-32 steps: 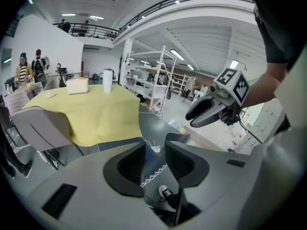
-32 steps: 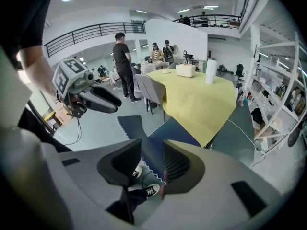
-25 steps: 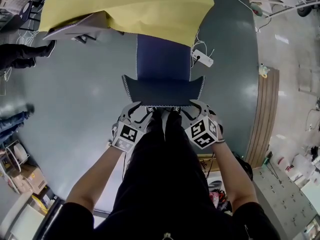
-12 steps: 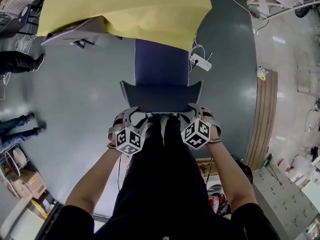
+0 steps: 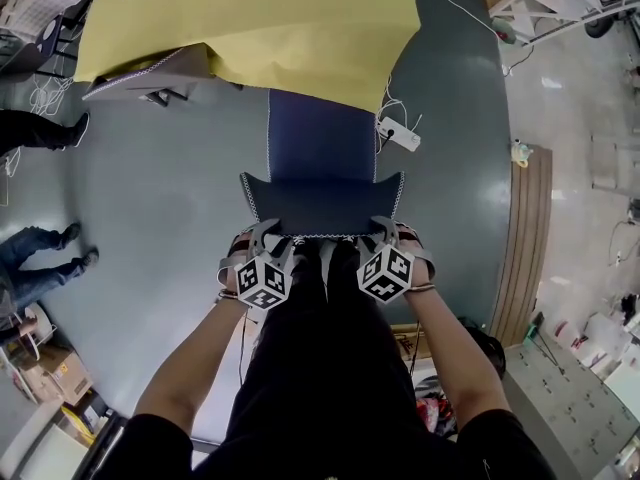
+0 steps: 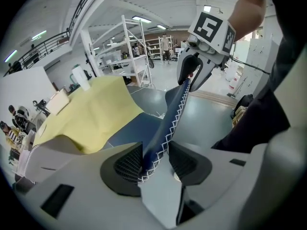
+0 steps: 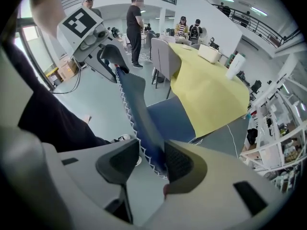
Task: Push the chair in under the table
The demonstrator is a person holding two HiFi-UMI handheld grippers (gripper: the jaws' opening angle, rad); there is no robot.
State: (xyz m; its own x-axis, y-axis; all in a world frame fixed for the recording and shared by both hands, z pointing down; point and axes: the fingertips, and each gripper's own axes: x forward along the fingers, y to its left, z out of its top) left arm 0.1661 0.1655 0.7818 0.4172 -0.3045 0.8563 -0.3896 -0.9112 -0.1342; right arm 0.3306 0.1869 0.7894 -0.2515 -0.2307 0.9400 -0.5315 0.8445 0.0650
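1. Left gripper [image 5: 268, 238]: its fingers [image 6: 125, 164] have just been closing and are clamped on the top edge of the chair [image 5: 322, 200] back. The edge runs up between them, white stitching showing.
2. Right gripper [image 5: 385, 230]: its fingers [image 7: 180, 164] have also just been closing. The same edge stands between them, pressed to one finger. The other seems to touch it too, though the angle leaves that unsure.
3. The two grippers sit near opposite ends of the back's top edge, both pointing steeply down. The person's legs [image 5: 320, 368] are just behind them.
4. Beyond the fingers the blue seat [image 5: 320, 133] reaches forward, its far end under the overhang of the yellow-clothed bench [image 5: 260, 28]. The back stands well clear of the bench edge.
5. A white power strip [image 5: 398, 134] lies on the floor [image 5: 170, 218], ahead and to the right of the right fingers, just beside the seat
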